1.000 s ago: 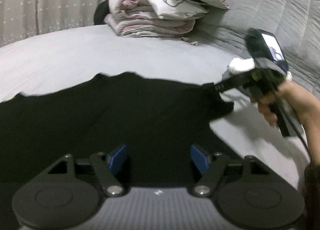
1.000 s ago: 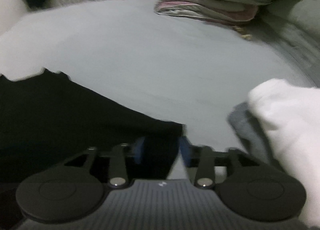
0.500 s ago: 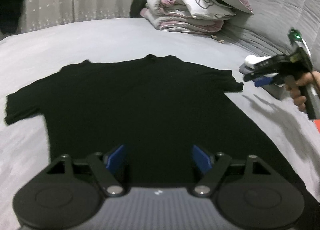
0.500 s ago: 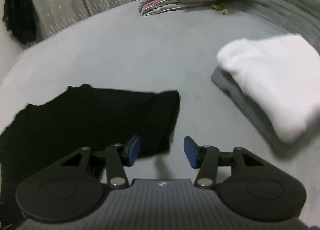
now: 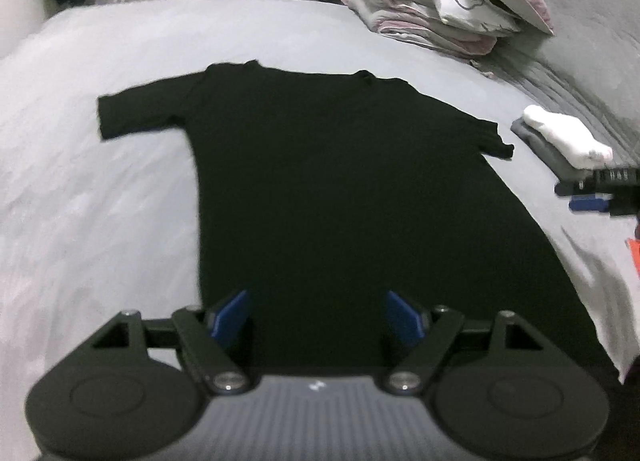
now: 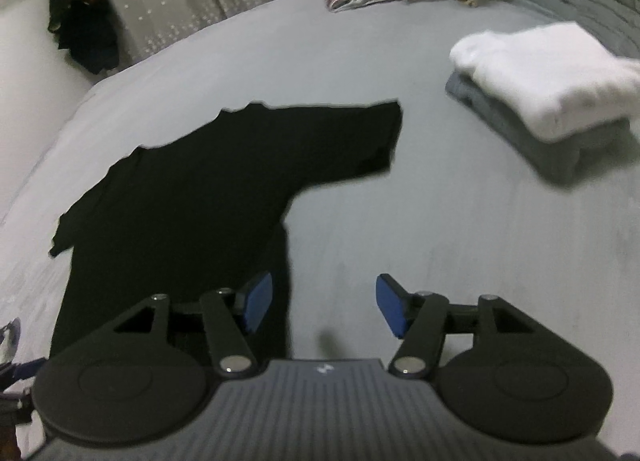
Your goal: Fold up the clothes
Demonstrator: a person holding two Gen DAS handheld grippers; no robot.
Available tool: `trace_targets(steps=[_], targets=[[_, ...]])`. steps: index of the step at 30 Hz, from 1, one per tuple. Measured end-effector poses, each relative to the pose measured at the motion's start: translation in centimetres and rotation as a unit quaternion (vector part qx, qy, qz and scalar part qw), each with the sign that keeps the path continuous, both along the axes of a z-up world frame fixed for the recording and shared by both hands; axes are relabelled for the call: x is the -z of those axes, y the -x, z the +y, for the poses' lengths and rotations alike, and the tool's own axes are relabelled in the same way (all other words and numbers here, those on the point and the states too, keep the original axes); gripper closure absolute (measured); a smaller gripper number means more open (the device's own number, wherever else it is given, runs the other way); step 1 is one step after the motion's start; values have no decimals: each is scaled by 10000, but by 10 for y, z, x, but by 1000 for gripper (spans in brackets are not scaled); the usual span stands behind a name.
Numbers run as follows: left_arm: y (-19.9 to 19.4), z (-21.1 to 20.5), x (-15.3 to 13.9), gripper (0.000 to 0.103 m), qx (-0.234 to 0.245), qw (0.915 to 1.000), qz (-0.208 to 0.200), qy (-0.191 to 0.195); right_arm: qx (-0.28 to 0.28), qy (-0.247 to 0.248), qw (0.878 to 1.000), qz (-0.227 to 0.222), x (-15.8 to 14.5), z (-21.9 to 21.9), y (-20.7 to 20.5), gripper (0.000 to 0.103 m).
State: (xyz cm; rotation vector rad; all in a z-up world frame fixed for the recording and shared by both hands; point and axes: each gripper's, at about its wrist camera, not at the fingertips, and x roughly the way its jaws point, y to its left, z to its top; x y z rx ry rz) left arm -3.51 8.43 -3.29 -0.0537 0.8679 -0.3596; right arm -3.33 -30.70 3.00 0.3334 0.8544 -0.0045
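Note:
A black T-shirt (image 5: 340, 181) lies spread flat on the grey bed (image 5: 120, 201), collar away from me and both short sleeves out. My left gripper (image 5: 316, 315) hovers open over the shirt's lower middle, nothing between its blue pads. In the right wrist view the same T-shirt (image 6: 208, 201) fills the left half. My right gripper (image 6: 320, 303) is open above the bed just right of the shirt's side edge, its left pad over the cloth. The right gripper's fingers (image 5: 592, 189) also show at the right edge of the left wrist view.
A folded white garment on a folded grey one (image 6: 548, 97) rests on the bed to the right of the shirt. Stacked bedding and a pillow (image 5: 448, 9) sit at the far end. A dark garment (image 6: 80, 33) hangs by the curtain. A quilted grey headboard (image 5: 592, 41) rises at the right.
Both grippers have pulled back and up from the shirt. The right gripper, shut on the right sleeve a second ago, has let go and opened wide. The shirt now lies flat.

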Motion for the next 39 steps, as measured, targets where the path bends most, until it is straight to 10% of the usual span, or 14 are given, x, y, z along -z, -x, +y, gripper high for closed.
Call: trace_targets(steps=[11, 28, 32, 34, 36, 39], targets=[[53, 55, 27, 36, -390, 9971, 152, 634, -145, -241, 9993, 252, 36, 18, 54, 41], [127, 54, 23, 51, 162, 9972, 586, 439, -532, -535, 9961, 453, 37, 17, 164, 41], [133, 51, 25, 66, 155, 9970, 652, 392, -636, -492, 9959, 421, 40, 23, 186, 50], [135, 52, 27, 98, 154, 9964, 731, 404, -733, -396, 9956, 424, 40, 29, 193, 62], [137, 56, 24, 98, 122, 9958, 744, 528, -826, -221, 9954, 434, 40, 35, 197, 90], [144, 65, 14, 98, 32, 9947, 645, 804, -892, -73, 9955, 322, 34, 37, 201, 98]])
